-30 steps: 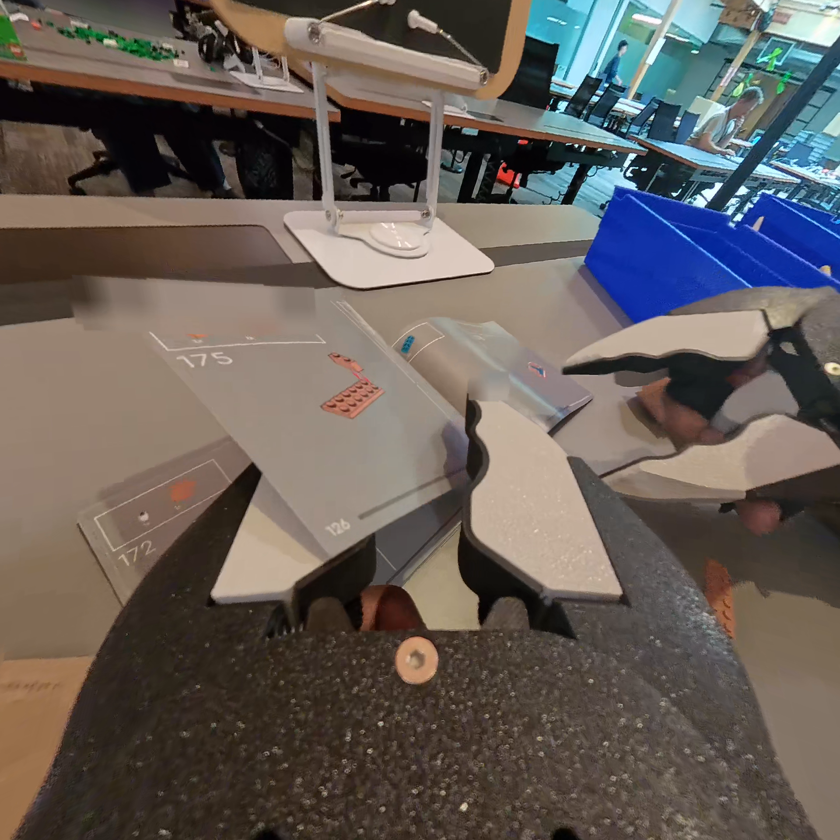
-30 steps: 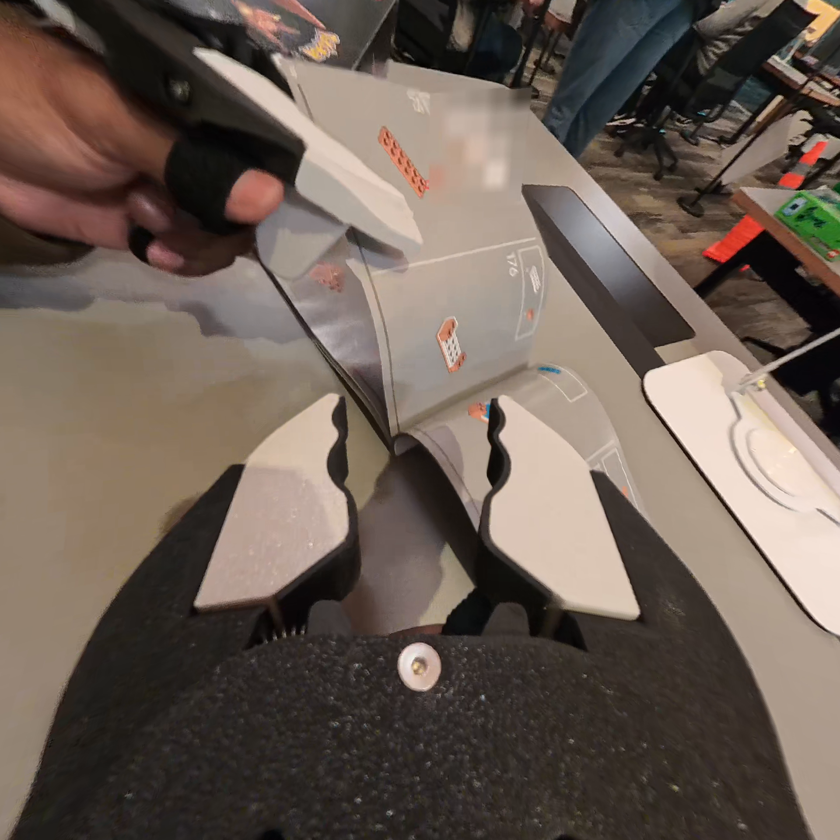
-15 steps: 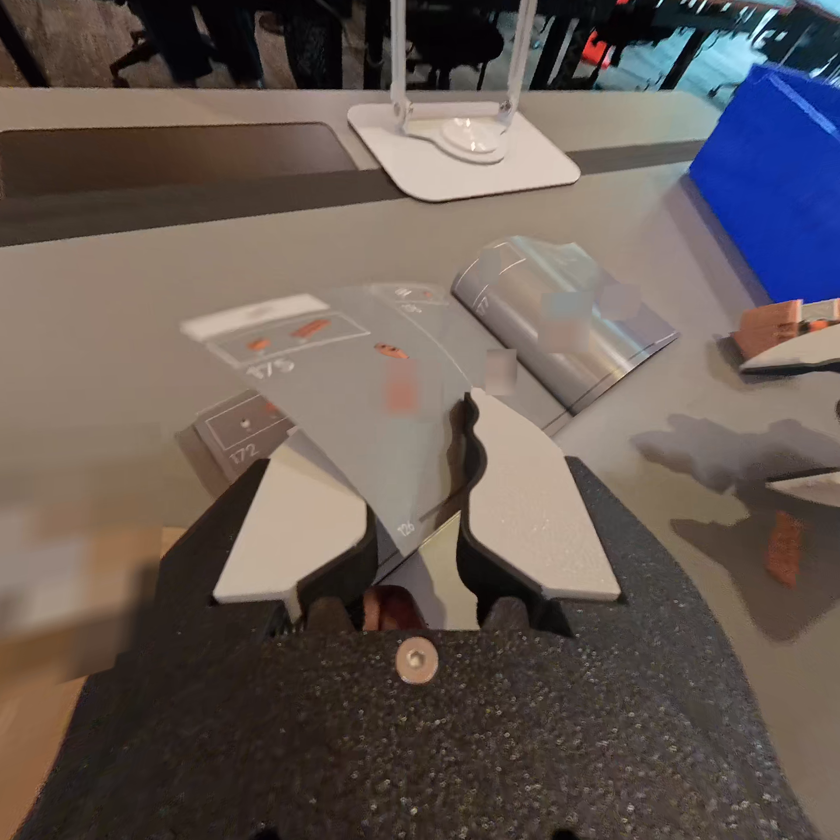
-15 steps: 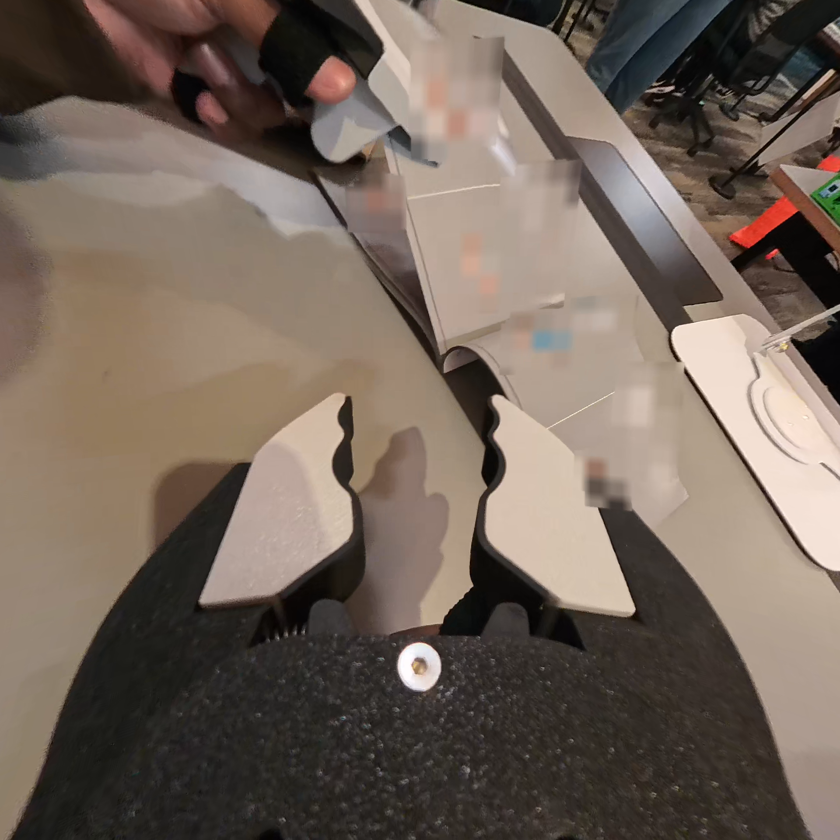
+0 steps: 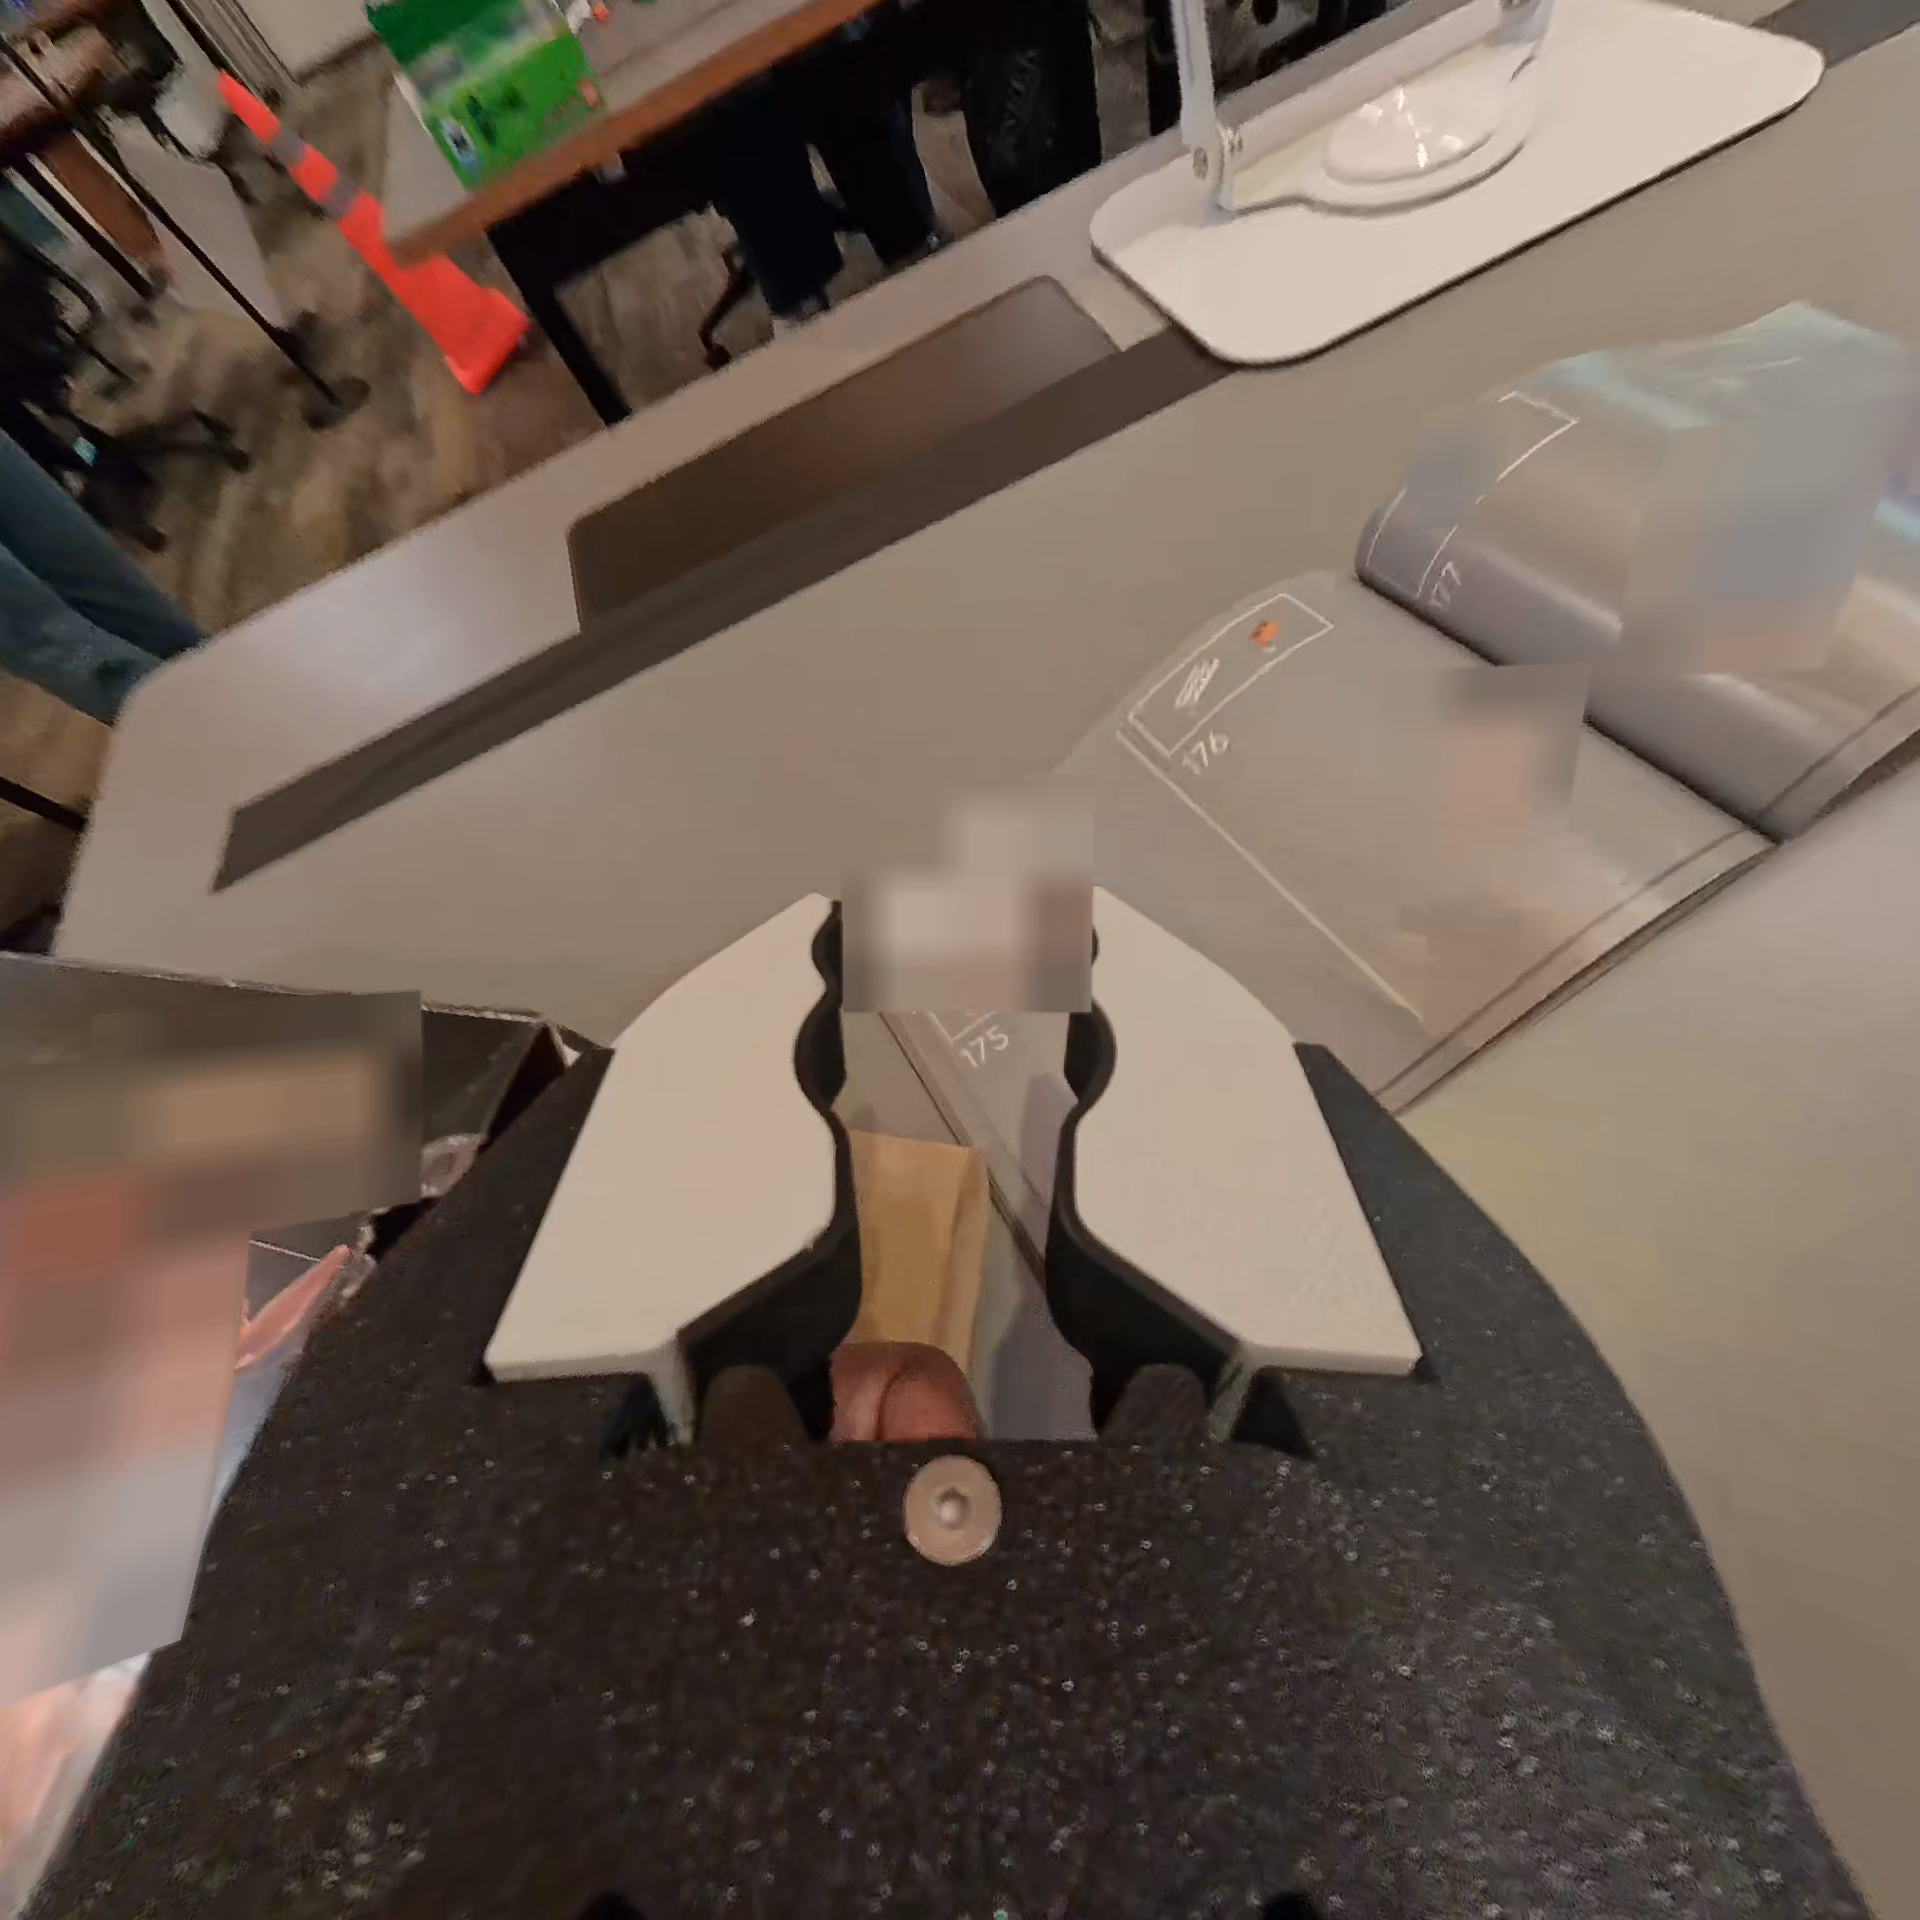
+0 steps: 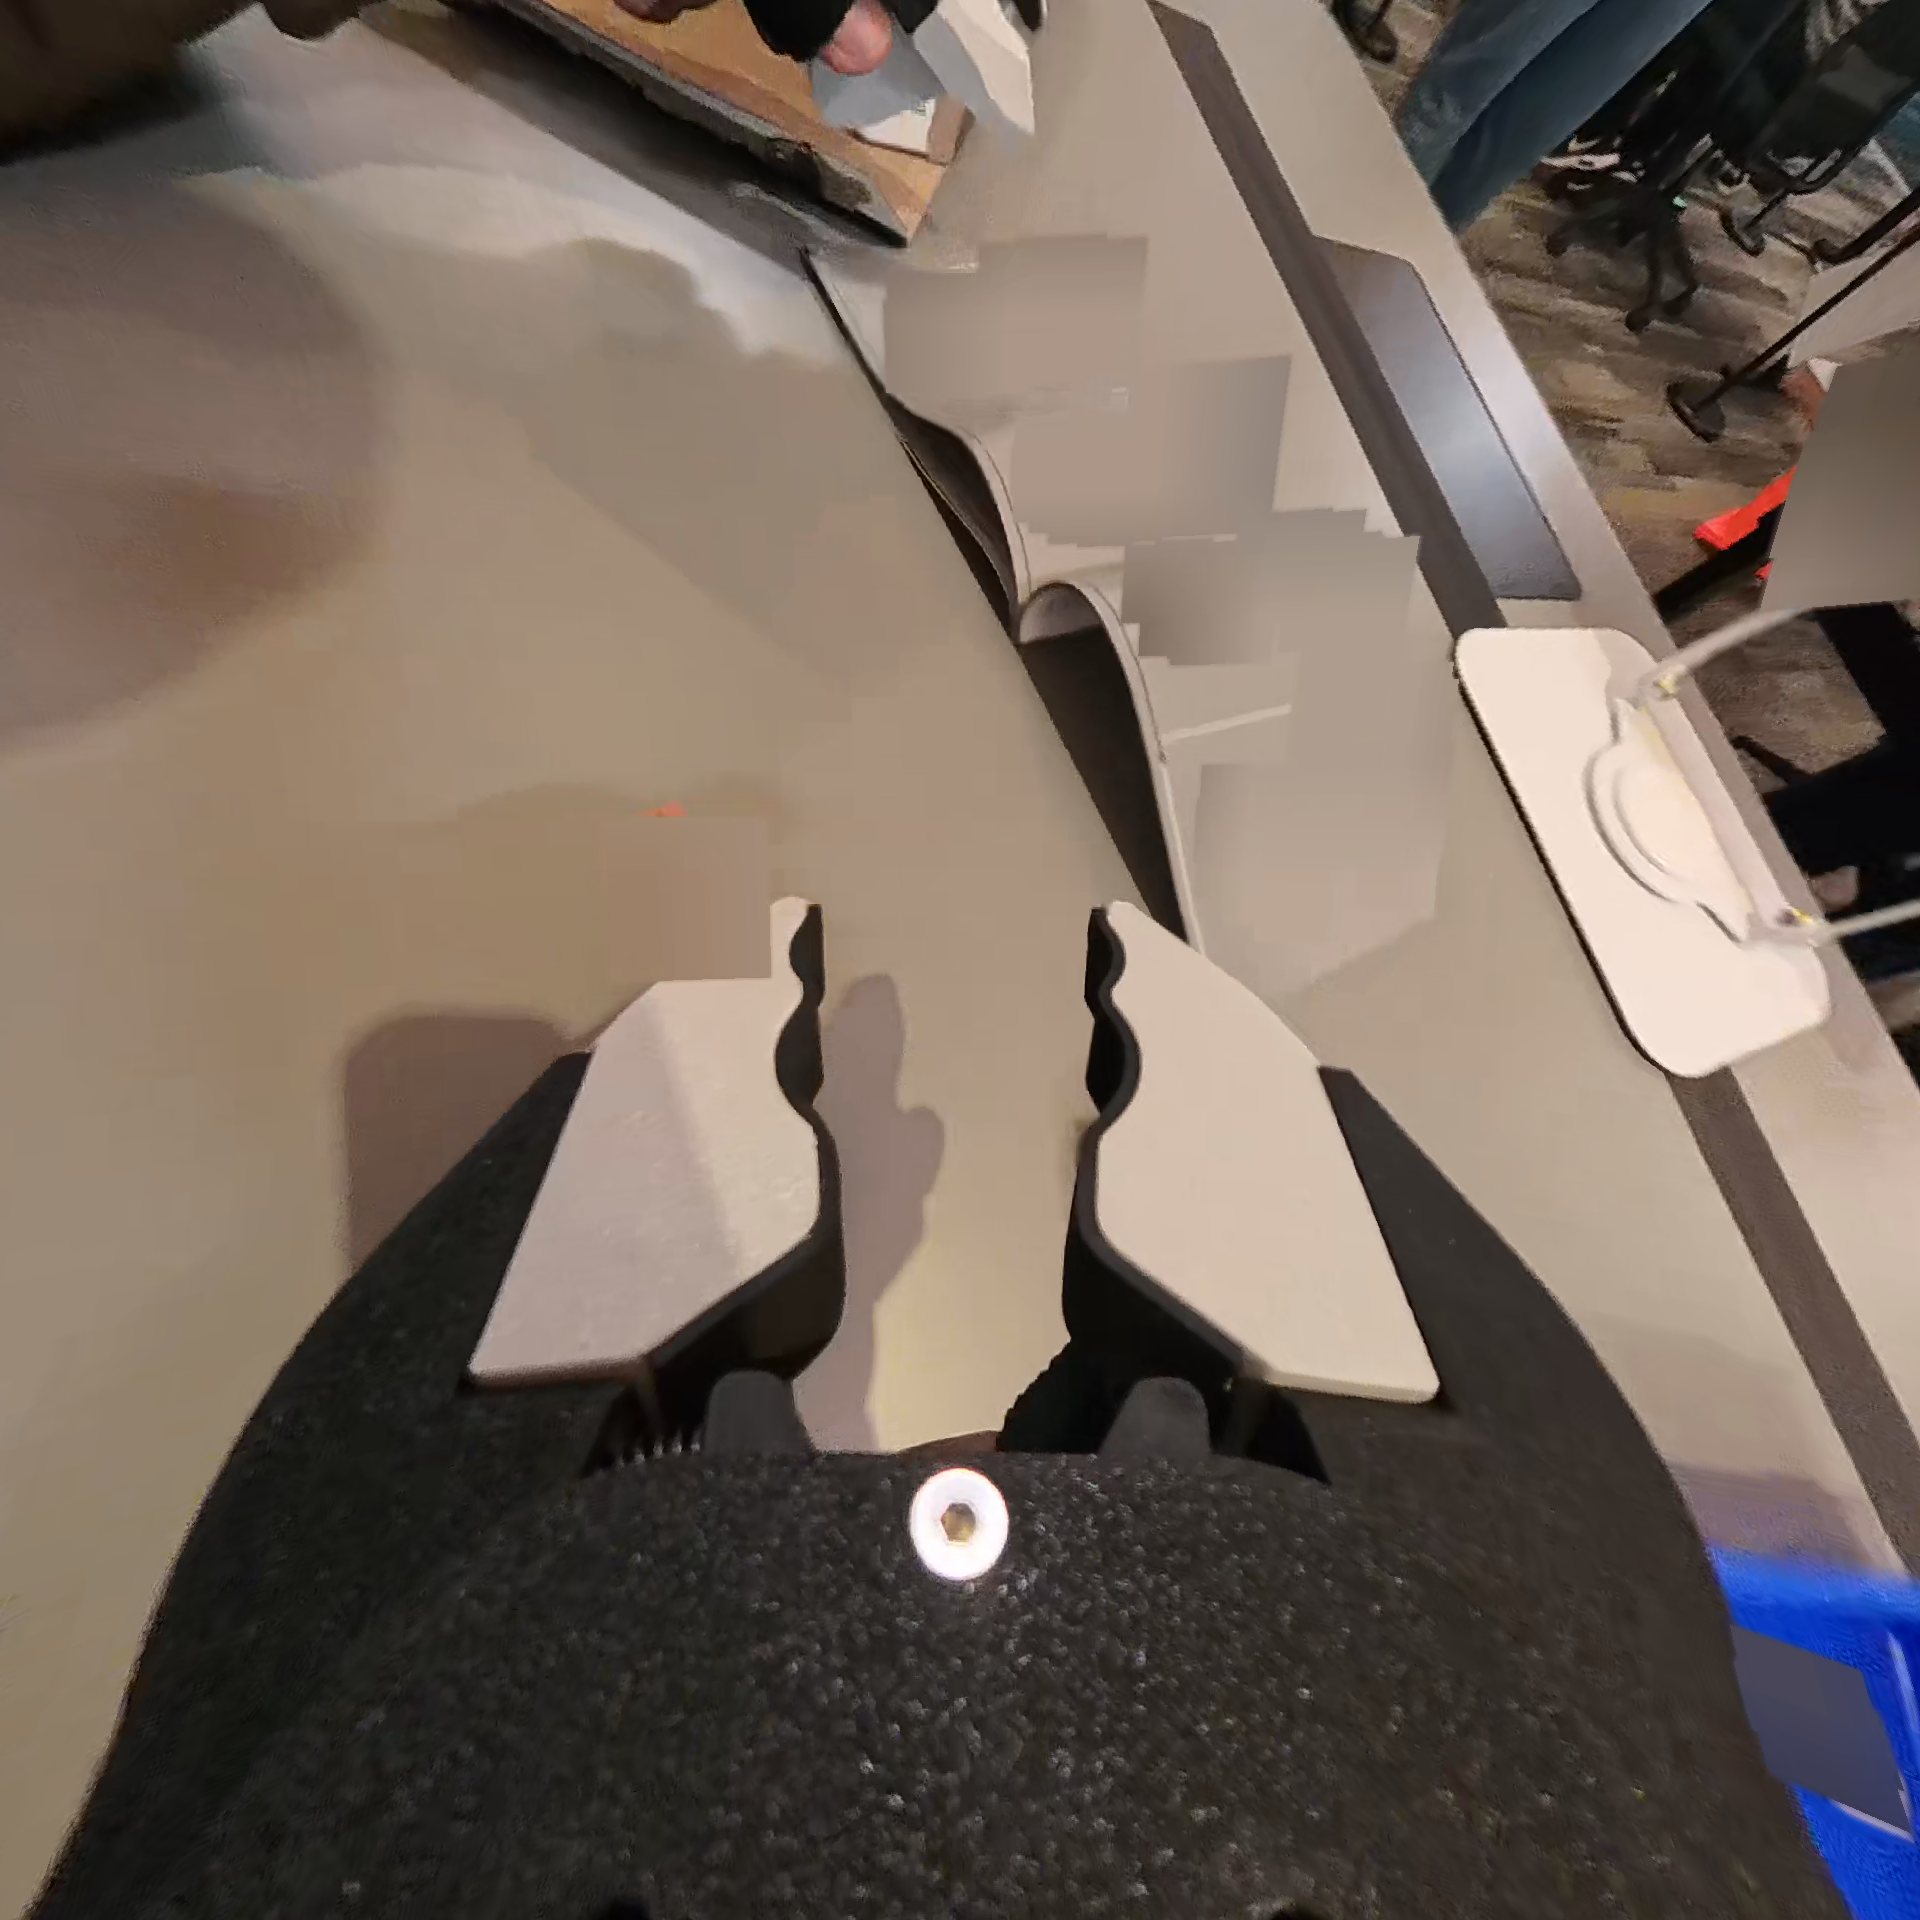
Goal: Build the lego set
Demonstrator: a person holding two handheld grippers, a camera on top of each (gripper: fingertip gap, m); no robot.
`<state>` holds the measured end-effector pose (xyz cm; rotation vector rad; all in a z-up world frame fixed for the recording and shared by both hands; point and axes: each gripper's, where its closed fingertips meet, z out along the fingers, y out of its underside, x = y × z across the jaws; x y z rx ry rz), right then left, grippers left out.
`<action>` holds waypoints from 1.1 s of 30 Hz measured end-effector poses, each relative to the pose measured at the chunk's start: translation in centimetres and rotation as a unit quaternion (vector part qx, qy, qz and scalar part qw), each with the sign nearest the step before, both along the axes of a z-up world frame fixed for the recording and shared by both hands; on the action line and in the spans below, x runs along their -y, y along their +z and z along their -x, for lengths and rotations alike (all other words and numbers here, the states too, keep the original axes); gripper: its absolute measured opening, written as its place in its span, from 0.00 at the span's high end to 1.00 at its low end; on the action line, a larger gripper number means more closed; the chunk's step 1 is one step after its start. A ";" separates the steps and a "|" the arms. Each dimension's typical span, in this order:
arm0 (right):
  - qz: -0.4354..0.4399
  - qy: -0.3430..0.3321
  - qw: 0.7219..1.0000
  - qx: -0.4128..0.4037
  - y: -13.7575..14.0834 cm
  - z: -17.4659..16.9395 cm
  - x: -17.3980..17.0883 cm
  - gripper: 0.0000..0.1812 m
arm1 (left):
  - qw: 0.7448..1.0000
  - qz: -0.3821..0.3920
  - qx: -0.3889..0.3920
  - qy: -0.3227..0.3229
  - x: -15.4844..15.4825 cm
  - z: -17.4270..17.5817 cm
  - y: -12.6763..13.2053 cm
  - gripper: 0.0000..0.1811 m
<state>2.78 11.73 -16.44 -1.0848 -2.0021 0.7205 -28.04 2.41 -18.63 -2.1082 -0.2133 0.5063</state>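
The open instruction booklet lies on the grey table, its pages curling at the spine. My left gripper is open and empty, hovering over the booklet's left edge and a strip of brown cardboard. My right gripper is open and empty above bare table, a short way from the booklet. In the right wrist view the left gripper shows at the top edge, held by a hand. A tiny orange speck lies on the table. No other bricks show.
A torn cardboard box lies beside the booklet's far end. A white stand base sits by the table's back edge, next to a dark inset strip. A blue bin is at the right gripper's near right. Chairs and people stand beyond the table. Spacing between my two grippers at the tips: around 30 cm.
The page that stood raised over my left gripper's finger now lies flat. My left gripper has swung left toward the box. My right gripper has drawn back from the booklet.
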 end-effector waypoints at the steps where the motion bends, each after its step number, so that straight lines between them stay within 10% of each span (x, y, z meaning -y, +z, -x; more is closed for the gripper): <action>1: -0.001 -0.004 1.000 0.003 0.8 -1.1 -0.7 0.74 | 1.000 -0.008 -0.010 -0.008 -0.2 -0.2 0.3 0.78; 9: -0.073 -0.068 0.992 0.072 3.7 -9.0 -10.0 0.76 | 0.983 -0.099 0.015 -0.153 -3.4 -6.4 1.9 0.79; 18: -0.080 -0.073 0.960 0.259 0.2 -16.0 -22.3 0.77 | 0.955 -0.136 0.034 -0.260 -6.4 -13.8 0.7 0.81; 33: -0.086 -0.021 0.936 0.341 -6.6 -9.8 -29.6 0.82 | 0.960 -0.133 0.030 -0.244 -7.2 -14.6 -0.6 0.82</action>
